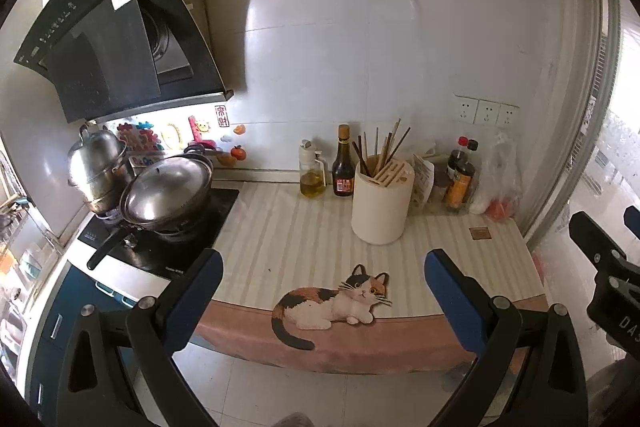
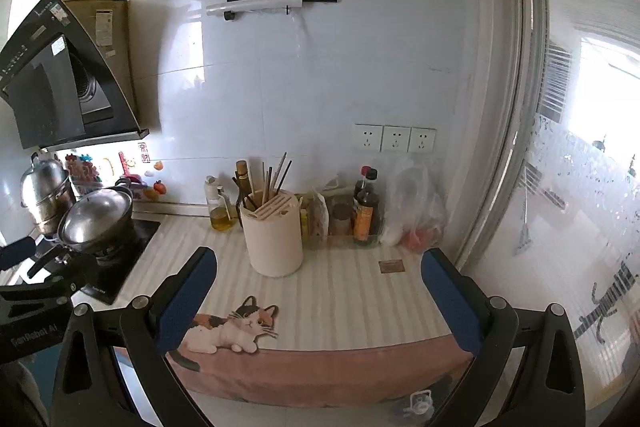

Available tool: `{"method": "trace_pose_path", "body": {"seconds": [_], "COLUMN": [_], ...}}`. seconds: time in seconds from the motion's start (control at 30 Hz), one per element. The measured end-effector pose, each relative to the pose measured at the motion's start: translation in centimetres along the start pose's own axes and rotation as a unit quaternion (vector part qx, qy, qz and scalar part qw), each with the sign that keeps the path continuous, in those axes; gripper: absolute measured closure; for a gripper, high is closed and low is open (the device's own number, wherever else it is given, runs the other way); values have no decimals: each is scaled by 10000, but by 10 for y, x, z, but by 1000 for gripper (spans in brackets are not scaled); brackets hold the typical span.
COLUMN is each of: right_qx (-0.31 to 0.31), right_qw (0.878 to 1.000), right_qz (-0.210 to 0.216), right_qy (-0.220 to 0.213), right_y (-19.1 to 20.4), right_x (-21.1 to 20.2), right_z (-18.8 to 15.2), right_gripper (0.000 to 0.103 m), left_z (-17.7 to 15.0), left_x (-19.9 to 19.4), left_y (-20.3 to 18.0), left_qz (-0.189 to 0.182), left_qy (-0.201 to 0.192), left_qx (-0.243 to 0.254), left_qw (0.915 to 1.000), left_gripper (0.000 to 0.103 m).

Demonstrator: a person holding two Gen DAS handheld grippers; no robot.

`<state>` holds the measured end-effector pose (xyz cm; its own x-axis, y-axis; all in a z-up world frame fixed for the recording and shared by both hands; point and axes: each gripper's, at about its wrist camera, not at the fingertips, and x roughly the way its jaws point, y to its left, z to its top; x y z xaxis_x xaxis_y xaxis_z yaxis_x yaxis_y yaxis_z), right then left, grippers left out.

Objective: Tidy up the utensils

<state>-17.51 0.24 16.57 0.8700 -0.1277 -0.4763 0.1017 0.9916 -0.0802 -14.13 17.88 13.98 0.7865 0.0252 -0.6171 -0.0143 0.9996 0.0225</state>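
Cream-coloured utensil holder (image 1: 382,201) stands upright on the striped mat (image 1: 280,227) covering the counter, w/ a bunch of chopsticks (image 1: 382,147) poking up out of its back section; slotted wooden insert at the front of its top. Holder sits ahead of both grippers, toward the back half of the mat, well apart from either one.

Left gripper (image 1: 323,289): fingers spread wide, nothing between the blue pads (image 1: 448,295), hovering over the front edge of the mat, above the printed cat (image 1: 332,301). Holder lies straight ahead and a bit right of centre in the left wrist view.

Right gripper (image 2: 318,297): also spread wide, nothing held, over the mat's front edge. In the right wrist view the holder (image 2: 274,233) is ahead and slightly left of centre, chopsticks (image 2: 274,177) leaning at mixed angles.

Behind/left of the holder: oil bottle (image 1: 312,171) and dark sauce bottle (image 1: 343,167), near the wall. To its right: more bottles (image 1: 460,175) and a plastic bag (image 1: 498,183). Stove w/ lidded wok (image 1: 168,195) and steel pot (image 1: 96,167) at far left, range hood (image 1: 120,31) above.
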Motion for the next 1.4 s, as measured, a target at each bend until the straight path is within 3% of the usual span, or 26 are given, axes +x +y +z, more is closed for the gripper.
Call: {"method": "trace_pose_path", "body": {"seconds": [1.4], "right_qx": [-19], "right_qw": [10000], "right_qz": [-24], "right_qy": [11], "right_y": [-4], "right_x": [6], "right_z": [9], "right_gripper": [0], "left_z": [7], "left_x": [2], "left_y": [-10], "left_qz": [166], "left_qy": [-126], "left_qx": [-100], "left_qw": [9997], "left_gripper": [0]}}
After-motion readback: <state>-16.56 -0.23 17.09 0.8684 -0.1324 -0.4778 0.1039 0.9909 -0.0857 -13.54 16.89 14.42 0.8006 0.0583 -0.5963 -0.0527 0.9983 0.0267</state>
